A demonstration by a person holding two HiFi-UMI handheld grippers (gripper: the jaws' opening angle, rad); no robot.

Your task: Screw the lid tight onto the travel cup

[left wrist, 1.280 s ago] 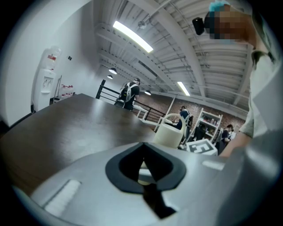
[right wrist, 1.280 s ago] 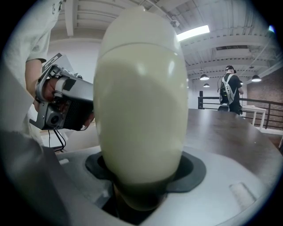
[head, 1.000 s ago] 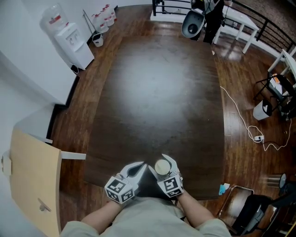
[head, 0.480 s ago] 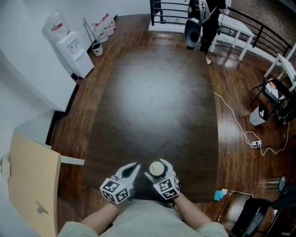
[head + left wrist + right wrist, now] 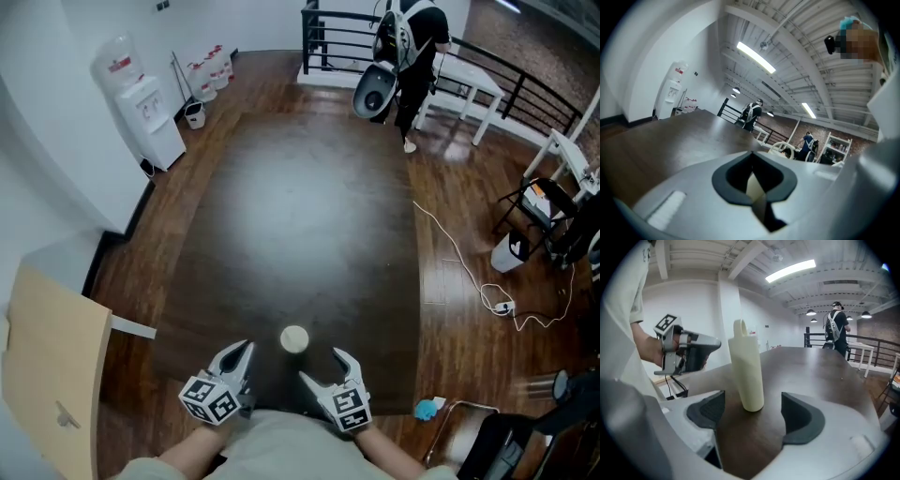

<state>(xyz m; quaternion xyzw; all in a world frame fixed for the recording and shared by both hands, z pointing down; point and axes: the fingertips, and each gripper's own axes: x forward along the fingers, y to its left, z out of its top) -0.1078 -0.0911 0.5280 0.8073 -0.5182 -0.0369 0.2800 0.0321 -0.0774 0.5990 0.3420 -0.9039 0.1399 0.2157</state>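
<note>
Our left gripper (image 5: 240, 352) is clamped together on nothing. The cream travel cup (image 5: 294, 339) stands upright on the dark surface (image 5: 309, 216), near its front edge. Our right gripper (image 5: 326, 368) has just been opening its jaws. They are spread wide, with the cup just ahead of them, untouched.

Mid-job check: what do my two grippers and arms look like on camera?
Both the left gripper and right gripper are pale grey plastic with curved jaws, dark grey pads and a black-and-white marker cube each. The person wears a pale shirt.
</note>
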